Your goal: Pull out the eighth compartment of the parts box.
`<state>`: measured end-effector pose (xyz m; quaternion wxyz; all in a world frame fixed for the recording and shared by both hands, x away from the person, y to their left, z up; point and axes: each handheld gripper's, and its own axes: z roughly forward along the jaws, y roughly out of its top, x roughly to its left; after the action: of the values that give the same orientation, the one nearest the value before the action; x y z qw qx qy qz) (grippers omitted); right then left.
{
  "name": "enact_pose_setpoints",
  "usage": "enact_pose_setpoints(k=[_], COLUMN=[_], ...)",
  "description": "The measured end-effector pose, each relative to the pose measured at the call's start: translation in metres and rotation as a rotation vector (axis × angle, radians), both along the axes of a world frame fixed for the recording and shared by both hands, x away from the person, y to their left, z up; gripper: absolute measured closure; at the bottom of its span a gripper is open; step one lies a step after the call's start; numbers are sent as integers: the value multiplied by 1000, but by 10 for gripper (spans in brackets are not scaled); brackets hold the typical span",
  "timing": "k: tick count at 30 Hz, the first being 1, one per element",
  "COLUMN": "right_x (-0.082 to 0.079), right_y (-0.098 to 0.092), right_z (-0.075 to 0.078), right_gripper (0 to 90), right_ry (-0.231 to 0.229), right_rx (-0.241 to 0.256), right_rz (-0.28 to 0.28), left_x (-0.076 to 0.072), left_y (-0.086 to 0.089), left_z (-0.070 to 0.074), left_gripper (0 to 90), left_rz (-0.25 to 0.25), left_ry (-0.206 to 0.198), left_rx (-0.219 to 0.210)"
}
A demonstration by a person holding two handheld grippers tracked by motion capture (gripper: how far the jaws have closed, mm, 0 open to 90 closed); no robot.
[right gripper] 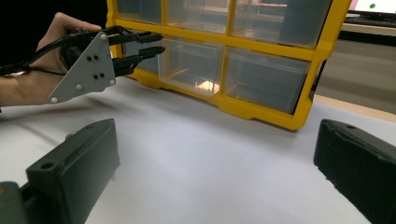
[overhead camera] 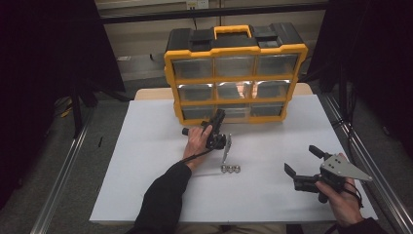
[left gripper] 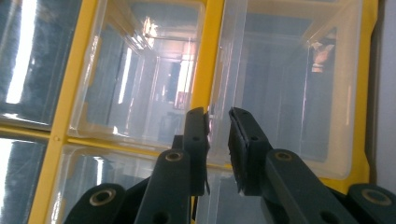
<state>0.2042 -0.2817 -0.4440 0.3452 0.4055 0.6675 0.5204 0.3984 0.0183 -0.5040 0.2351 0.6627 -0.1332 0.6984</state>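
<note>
Where left gripper (left gripper: 218,122) fingers stand narrowly parted: clear-drawered yellow organizer (left gripper: 205,60) just ahead; right gripper (right gripper: 215,158) fingers wide apart.

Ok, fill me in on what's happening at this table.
A person works at a white table with a gripper in each hand. The left gripper is up against the clear drawers of a yellow organizer box, at its bottom row, with its jaws a narrow gap apart and nothing visibly between them. The right gripper waits open near the table's right edge, holding nothing. A few small metal nuts lie on the table between the two hands.
</note>
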Motion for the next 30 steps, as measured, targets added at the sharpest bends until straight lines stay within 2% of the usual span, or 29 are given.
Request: enact_pose_setpoints(k=[1, 2, 3, 4, 6, 7, 8, 11, 13, 14, 16, 18, 20, 22, 23, 24, 26, 27, 28, 30], right_x=[0, 0, 0, 0, 0, 0, 0, 0, 0, 0, 0, 0, 0, 0, 0, 0, 0, 0, -1, -1], right_y=[0, 0, 0, 0, 0, 0, 0, 0, 0, 0, 0, 0, 0, 0, 0, 0, 0, 0, 0, 0], right_z=[0, 0, 0, 0, 0, 0, 0, 0, 0, 0, 0, 0, 0, 0, 0, 0, 0, 0, 1, 1], right_gripper=[0, 0, 0, 0, 0, 0, 0, 0, 0, 0, 0, 0, 0, 0, 0, 0, 0, 0, 0, 0], right_ry=[-2, 0, 0, -2, 0, -1, 0, 1, -1, -2, -2, -2, -2, -3, -2, -3, -3, -4, -4, -2], right_rx=[3, 4, 3, 3, 8, 4, 4, 5, 10, 10, 10, 10, 9, 10, 9, 10, 10, 10, 9, 8], right_rz=[0, -1, -1, 0, -5, 0, -1, 1, -1, -1, -2, -1, 0, 0, 2, -3, -1, -2, -3, 6], left_x=[-2, -2, 0, -4, -6, -6, -6, -12, -13, -13, -14, -17, -17, -20, -22, -20, -22, -23, -25, -28], left_y=[0, 1, -1, 1, 2, 1, 2, 3, 2, 1, 1, 1, 1, 2, 2, 1, 2, 2, 3, 3], left_z=[1, 1, -1, 2, 2, 0, 0, 3, 2, 1, -1, 0, 0, 2, 2, 0, 2, 2, 3, 4], left_gripper=[777, 777, 777, 777, 777, 777, 777, 777, 778, 778, 778, 779, 779, 778, 779, 779, 779, 779, 779, 780], left_rz=[15, 15, -22, 20, 33, 9, 8, 56, 42, 23, 27, 42, 31, 61, 66, 28, 35, 39, 59, 70], left_ry=[-12, -5, 1, -8, -1, -1, 0, -4, -21, -15, -14, -7, -9, -20, -13, -17, -29, -23, -25, -31], left_rx=[16, 10, -9, 24, 39, 12, 11, 57, 45, 28, 16, 26, 23, 60, 50, 15, 43, 45, 64, 72])
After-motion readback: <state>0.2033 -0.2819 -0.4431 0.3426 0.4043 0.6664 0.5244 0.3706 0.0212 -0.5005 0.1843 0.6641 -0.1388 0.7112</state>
